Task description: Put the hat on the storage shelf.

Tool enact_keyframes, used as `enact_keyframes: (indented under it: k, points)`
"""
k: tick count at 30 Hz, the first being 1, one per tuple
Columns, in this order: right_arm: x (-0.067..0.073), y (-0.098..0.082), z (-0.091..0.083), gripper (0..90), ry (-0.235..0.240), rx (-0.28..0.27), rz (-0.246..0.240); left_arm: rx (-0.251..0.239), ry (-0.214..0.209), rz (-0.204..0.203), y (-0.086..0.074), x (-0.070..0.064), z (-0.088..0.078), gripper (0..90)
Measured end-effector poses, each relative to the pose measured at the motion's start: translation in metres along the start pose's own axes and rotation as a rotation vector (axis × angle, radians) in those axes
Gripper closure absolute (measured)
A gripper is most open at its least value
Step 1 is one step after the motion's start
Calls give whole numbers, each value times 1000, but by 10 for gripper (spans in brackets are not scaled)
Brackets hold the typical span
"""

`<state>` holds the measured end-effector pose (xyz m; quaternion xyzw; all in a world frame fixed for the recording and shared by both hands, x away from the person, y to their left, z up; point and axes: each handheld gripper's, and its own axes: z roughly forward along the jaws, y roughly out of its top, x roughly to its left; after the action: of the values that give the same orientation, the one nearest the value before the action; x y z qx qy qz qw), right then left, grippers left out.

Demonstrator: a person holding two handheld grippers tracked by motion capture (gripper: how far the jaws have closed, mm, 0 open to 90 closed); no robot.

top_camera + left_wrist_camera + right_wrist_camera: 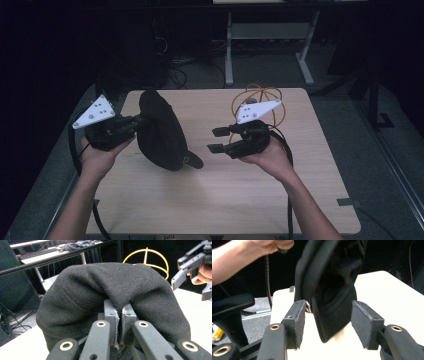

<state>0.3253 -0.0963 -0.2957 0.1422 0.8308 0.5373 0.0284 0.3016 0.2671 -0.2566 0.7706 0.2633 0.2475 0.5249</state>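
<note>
- Pale wood is the table (pixel 165 200) we work over, and we read its bare front as free room for laying the cap down
- Black woollen cloth makes up the cap (pixel 161 131), which hangs over the left half of the table with its lower edge at or just above the board; from the left gripper view it bulges up over the jaws because we pinch it from below the fold
- Our left gripper (pixel 136 121) is clamped tight on a fold of the cap, pads pressed together on the cloth, so that the cap hangs free and its open side faces the other hand
- Our right gripper (pixel 218 140) stands to the right of the cap, apart from it, jaws about half open with nothing pressed between the pads; in the right gripper view the cap's lower rim sits framed between the two pads, which we judge a line-up for a second grip
- Behind the right hand a yellow wire frame (pixel 260 97) rests near the table's far edge, out of the way
</note>
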Motion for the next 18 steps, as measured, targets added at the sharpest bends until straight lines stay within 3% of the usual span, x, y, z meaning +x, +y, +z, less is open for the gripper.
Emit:
enact_keyframes:
  k: [4, 18]
  points:
    - [-3, -14, -13, 411, -27, -7, 16, 6, -21, 1, 6, 2, 2, 867]
    - [-7, -50, -42, 317, -90, 22, 87, 13, -36, 8, 19, 6, 10, 867]
